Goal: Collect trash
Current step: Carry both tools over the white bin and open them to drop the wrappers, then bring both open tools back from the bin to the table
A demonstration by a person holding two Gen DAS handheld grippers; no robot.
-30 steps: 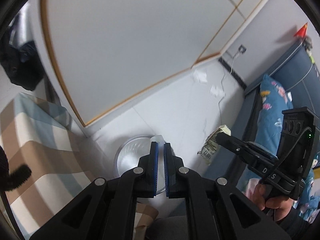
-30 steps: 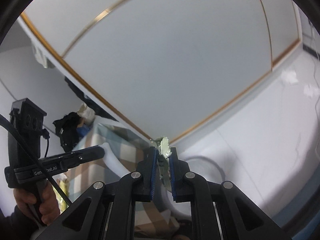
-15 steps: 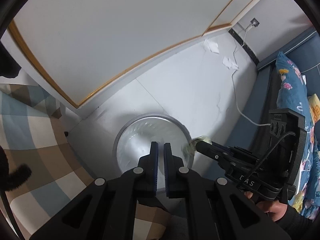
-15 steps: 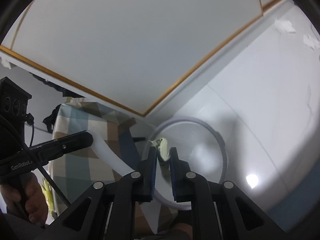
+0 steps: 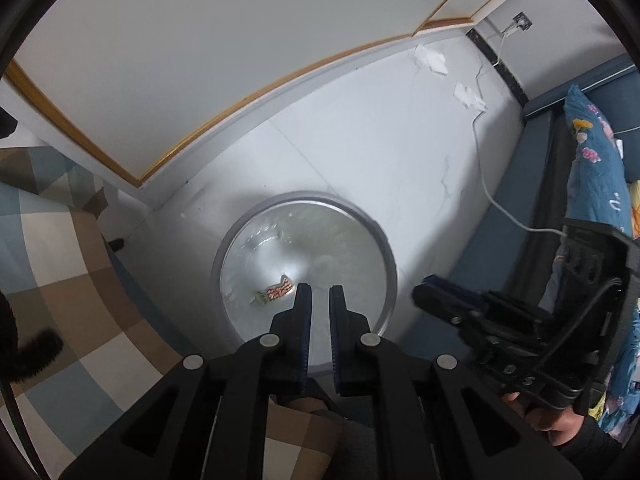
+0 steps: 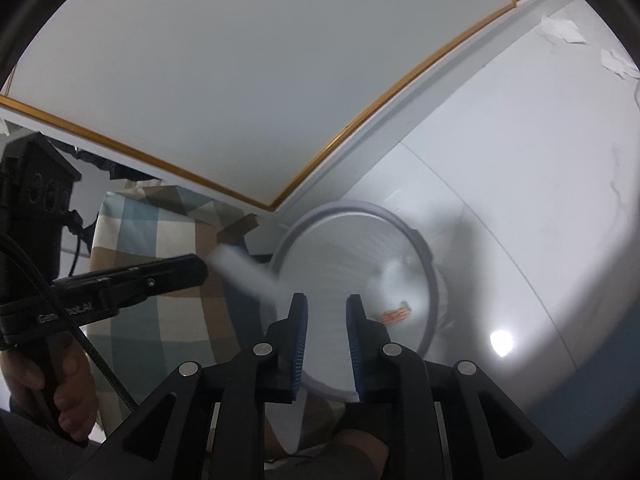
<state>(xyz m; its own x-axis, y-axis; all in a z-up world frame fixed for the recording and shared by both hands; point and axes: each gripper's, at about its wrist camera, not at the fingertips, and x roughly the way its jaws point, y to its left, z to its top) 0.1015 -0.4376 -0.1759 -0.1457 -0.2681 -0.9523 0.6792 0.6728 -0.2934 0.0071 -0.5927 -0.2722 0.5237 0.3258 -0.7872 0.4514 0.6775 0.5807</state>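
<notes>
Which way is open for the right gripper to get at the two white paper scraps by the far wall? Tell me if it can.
Probably yes. The right gripper is opening and empty, and only bare floor lies between the bin and the paper scraps.
</notes>
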